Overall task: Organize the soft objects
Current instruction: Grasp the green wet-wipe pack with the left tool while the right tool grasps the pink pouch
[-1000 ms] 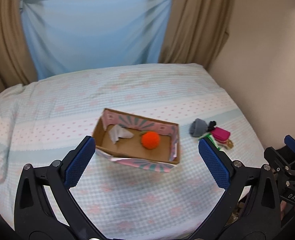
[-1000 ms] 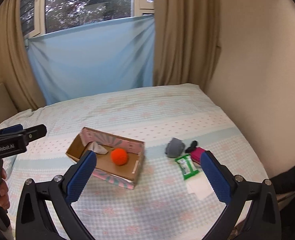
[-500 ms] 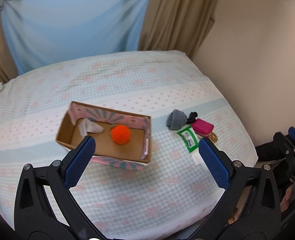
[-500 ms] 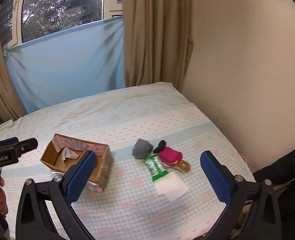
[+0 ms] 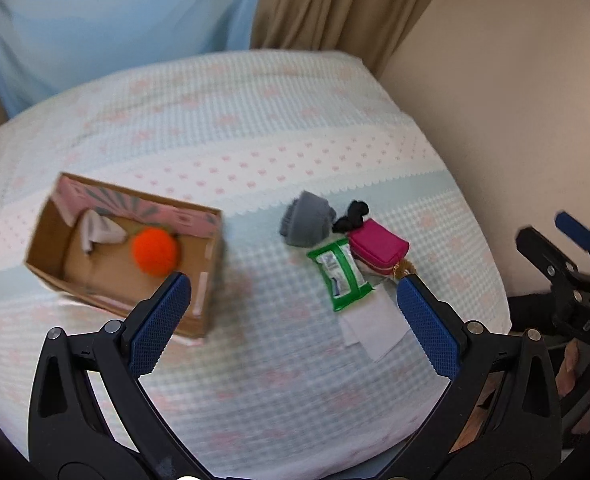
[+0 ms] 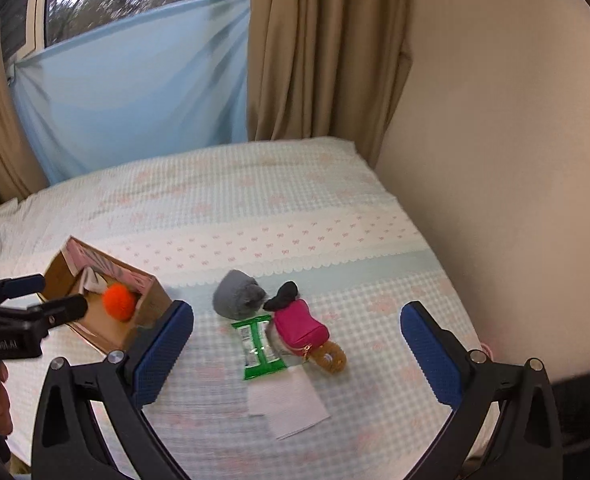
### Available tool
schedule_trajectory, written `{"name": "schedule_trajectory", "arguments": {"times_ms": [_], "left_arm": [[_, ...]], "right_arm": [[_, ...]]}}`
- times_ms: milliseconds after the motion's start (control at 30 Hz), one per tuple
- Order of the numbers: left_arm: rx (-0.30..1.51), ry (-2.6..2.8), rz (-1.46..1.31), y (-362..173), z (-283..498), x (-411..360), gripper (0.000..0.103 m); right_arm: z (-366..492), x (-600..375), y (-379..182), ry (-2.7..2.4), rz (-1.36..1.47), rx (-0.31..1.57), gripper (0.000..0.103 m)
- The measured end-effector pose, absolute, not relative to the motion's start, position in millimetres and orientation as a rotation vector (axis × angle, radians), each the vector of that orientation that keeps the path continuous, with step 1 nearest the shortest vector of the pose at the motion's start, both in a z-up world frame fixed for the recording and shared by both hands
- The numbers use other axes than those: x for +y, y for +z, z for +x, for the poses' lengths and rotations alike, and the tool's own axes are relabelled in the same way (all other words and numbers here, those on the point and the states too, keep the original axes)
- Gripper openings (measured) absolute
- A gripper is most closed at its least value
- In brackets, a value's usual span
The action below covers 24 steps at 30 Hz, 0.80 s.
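An open cardboard box (image 5: 55, 268) (image 6: 155, 304) lies on the bed and holds an orange pom-pom (image 5: 155, 251) (image 6: 119, 301) and a white cloth (image 5: 97, 232). To its right lie a grey rolled sock (image 5: 307, 220) (image 6: 237, 294), a black item (image 5: 351, 216) (image 6: 283, 294), a pink pouch (image 5: 377, 244) (image 6: 299, 326), a green wipes pack (image 5: 341, 274) (image 6: 258, 348) and a white tissue (image 5: 375, 328) (image 6: 287, 404). My left gripper (image 5: 295, 320) is open and empty above the bed. My right gripper (image 6: 297, 356) is open and empty, hovering near the pile.
The bed (image 6: 255, 200) has a pale checked cover. A beige wall (image 6: 495, 140) runs along its right side. Curtains (image 6: 319, 48) and a blue sheet (image 6: 135, 88) hang behind. A brown keyring toy (image 6: 329, 358) lies by the pouch.
Both grippers have swung right and come closer to the bed, so the pile of small items now sits between the fingers. Nothing on the bed has moved.
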<state>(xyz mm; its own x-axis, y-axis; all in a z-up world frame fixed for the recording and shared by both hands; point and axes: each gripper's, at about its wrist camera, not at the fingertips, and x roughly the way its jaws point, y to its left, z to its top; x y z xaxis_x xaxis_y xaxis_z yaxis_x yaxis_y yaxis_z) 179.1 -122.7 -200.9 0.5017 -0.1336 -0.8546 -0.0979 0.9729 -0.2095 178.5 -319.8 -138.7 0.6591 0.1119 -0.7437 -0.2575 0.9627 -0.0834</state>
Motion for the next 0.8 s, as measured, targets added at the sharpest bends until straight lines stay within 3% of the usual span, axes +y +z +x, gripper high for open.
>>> {"name": "schedule_trajectory", "arguments": {"times_ms": [533, 800], "left_arm": [[1.252, 0.068, -0.322, -381, 261, -218, 0.102], [1.307, 0.143, -0.317, -438, 285, -224, 0.092]], "right_arm": [[316, -324, -326, 0.433, -0.323, 1.188, 0.103], [339, -321, -391, 0.471, -0.310, 1.314, 0.103]]}}
